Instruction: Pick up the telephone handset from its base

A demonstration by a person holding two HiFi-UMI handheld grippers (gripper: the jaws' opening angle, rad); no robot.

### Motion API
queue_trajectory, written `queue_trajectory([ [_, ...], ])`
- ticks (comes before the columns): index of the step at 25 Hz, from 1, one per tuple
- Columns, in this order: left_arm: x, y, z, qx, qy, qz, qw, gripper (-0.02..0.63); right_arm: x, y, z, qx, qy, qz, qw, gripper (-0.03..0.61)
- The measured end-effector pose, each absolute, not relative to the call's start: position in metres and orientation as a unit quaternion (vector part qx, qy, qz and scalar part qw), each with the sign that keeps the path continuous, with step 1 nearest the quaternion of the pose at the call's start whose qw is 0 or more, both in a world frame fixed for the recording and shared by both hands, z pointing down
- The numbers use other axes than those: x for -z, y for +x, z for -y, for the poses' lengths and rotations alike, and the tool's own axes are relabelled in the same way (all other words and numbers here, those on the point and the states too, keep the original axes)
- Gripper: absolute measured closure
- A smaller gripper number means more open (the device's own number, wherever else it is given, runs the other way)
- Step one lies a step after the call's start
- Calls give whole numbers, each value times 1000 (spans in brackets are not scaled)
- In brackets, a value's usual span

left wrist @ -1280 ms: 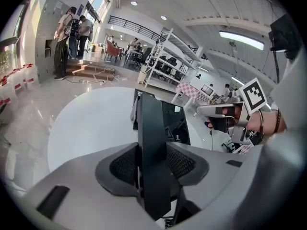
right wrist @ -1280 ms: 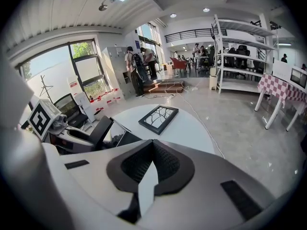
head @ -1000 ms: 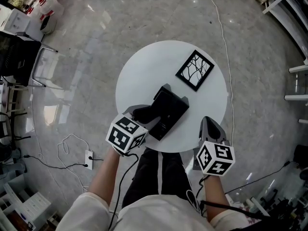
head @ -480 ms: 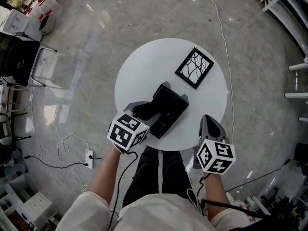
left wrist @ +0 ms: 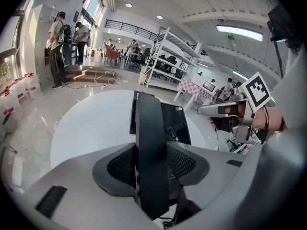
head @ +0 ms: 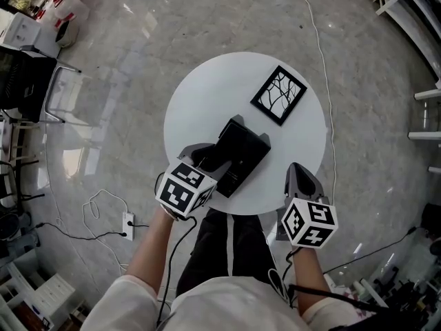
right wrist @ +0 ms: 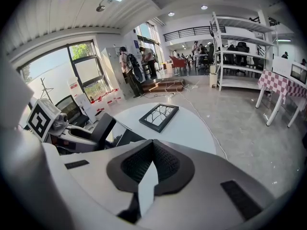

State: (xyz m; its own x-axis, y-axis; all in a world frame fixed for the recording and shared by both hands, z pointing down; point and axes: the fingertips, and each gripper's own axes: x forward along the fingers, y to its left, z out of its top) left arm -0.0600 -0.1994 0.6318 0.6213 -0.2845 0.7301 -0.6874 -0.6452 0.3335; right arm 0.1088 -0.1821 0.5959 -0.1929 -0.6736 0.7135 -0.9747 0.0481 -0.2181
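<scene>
A black telephone base point(head: 244, 152) lies in the middle of the round white table point(head: 207, 102). Its black handset point(left wrist: 149, 123) stands edge-on between the pads of my left gripper point(left wrist: 151, 162), which press on both of its sides. In the head view the left gripper point(head: 210, 161) reaches the phone's near-left side, where the handset point(head: 205, 158) shows. Whether the handset is clear of the base I cannot tell. My right gripper point(head: 301, 172) rests at the table's near-right edge, apart from the phone. Its pads point(right wrist: 153, 145) meet with nothing between them.
A black picture frame point(head: 279, 98) with a branch pattern lies on the table's far right. The person's legs are under the near edge. Cables and a power strip point(head: 127, 227) lie on the floor at left. A chair point(head: 65, 95) stands left, white shelving point(head: 420, 5) right.
</scene>
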Motion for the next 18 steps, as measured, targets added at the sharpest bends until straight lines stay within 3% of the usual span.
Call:
queue_trajectory([
  [8,-632,-58,203,-341,845,273,309,377,-597,111,183,-349,595,690,218,554],
  [15,-631,-62,203,-366,828,279,321,379,-598,107,187,-351,594,690,216,555],
  [18,-628,-66,203,-366,825,291,316,411,-596,104,188,-351,593,692,215,555],
])
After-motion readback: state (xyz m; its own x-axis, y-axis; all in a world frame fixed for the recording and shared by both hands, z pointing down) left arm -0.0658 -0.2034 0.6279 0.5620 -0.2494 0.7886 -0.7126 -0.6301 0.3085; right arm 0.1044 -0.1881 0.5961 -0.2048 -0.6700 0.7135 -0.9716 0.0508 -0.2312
